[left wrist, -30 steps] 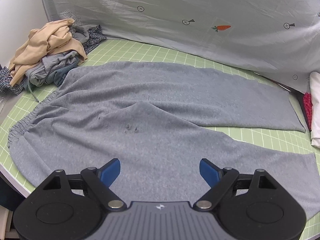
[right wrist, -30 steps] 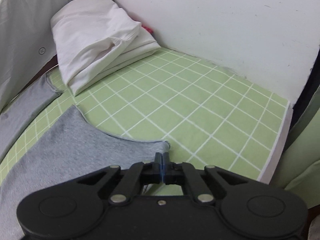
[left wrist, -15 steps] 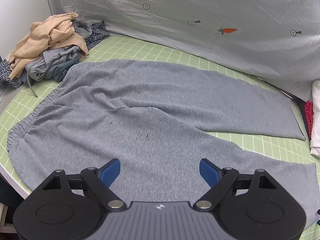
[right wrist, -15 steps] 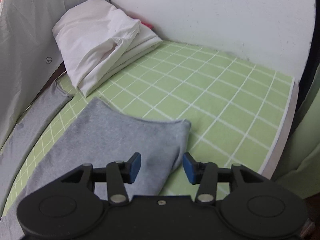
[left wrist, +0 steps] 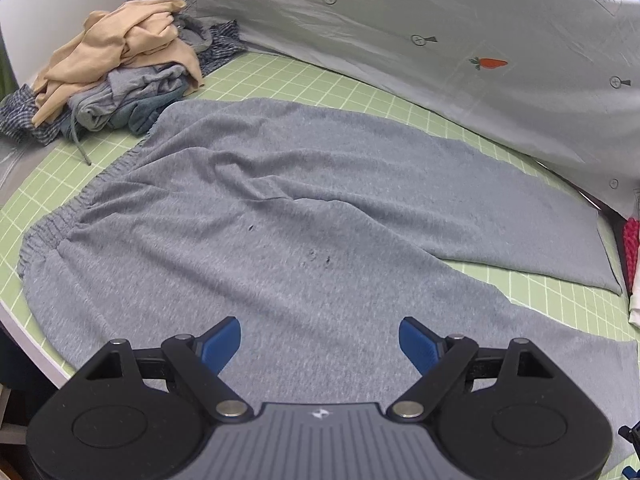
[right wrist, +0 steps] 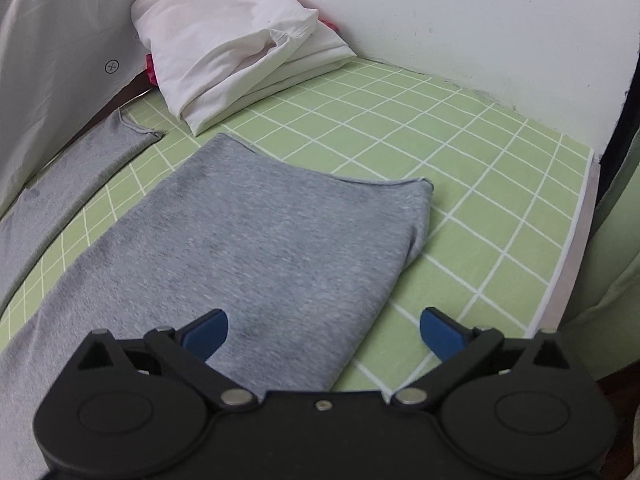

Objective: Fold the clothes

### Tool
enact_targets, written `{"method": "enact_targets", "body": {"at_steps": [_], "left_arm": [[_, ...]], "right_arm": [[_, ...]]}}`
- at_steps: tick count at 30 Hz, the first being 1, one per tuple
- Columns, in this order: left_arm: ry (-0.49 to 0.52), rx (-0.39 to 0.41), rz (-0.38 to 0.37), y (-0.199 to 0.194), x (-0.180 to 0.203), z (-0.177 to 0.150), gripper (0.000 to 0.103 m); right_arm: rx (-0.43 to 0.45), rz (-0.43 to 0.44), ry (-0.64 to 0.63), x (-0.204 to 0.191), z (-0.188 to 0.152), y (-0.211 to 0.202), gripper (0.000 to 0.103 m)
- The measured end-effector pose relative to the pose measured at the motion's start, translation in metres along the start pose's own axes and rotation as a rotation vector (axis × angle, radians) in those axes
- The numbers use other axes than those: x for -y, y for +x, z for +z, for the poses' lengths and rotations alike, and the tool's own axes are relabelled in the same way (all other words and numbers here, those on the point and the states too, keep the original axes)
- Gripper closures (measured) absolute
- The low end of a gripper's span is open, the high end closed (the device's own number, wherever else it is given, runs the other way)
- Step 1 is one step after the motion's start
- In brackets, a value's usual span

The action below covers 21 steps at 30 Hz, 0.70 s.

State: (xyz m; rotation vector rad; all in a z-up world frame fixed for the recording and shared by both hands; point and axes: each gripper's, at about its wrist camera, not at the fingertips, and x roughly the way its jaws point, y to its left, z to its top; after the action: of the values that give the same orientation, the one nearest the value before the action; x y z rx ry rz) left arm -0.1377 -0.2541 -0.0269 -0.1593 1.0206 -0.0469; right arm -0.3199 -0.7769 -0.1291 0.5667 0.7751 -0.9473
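While my right gripper (right wrist: 323,330) hangs over the lower end of the near trouser leg, its jaws have just been opening and now stand wide, with cloth under them but nothing pinched. The grey trousers (left wrist: 280,240) lie spread flat on the green gridded worktop (right wrist: 460,168), waistband toward the left edge, the two legs parted and running to the right. My left gripper (left wrist: 320,340) hovers over the seat of the trousers, jaws wide and empty. A heap of unfolded clothes (left wrist: 120,76) sits at the far left corner, and folded white cloth (right wrist: 240,40) rests against the wall beyond the leg ends.
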Motion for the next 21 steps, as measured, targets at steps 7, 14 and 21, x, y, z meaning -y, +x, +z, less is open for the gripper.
{"method": "enact_targets", "body": {"at_steps": [7,14,21], "left_arm": [[-0.080,-0.024,0.051,0.017,-0.055,0.002,0.016],[-0.136,-0.066,0.086,0.037,-0.124,0.011,0.016],[-0.184,-0.044,0.126,0.043,-0.183,0.026,0.016]], "right_arm": [[-0.019,-0.064,-0.035,-0.012,0.001,0.005,0.000],[-0.035,-0.109,0.019,-0.017,0.006,0.009,0.000],[-0.019,-0.144,0.062,-0.025,0.006,0.011,0.000]]}}
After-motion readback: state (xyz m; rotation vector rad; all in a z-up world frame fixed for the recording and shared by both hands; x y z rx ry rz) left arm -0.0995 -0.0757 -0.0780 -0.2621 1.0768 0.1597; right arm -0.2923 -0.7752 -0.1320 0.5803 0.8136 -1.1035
